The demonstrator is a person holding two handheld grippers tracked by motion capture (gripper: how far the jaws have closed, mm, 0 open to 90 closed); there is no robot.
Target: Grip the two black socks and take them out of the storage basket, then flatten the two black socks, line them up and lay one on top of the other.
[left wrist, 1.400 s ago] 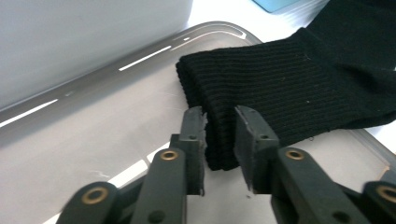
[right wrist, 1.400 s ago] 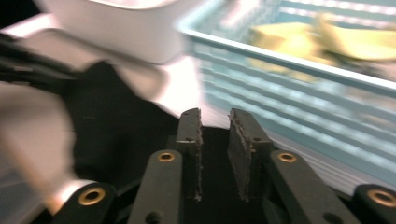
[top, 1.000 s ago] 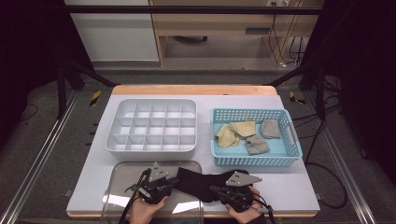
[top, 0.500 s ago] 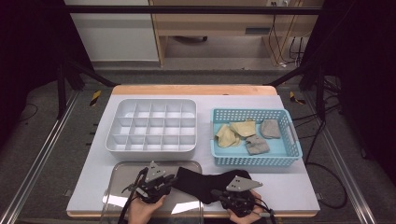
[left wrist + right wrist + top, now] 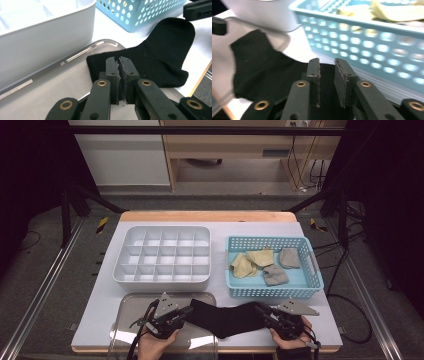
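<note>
High view: a black sock [image 5: 223,318] lies stretched across the table's [image 5: 310,330] near edge, one end on a clear tray lid [image 5: 131,330]. Left gripper [image 5: 186,312] — jaws just closing — is pinched nearly together at the sock's cuff. Right gripper [image 5: 260,310] — jaws just opening — stands parted over the other end, below the blue basket [image 5: 272,291].

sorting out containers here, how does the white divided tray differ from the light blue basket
The white plastic divided tray has solid walls and a grid of small compartments, all bare; the light blue plastic basket has perforated walls and one open space holding yellow and grey cloth pieces. The tray sits left, the basket right. Both are low, rectangular and rest on the white table.
</note>
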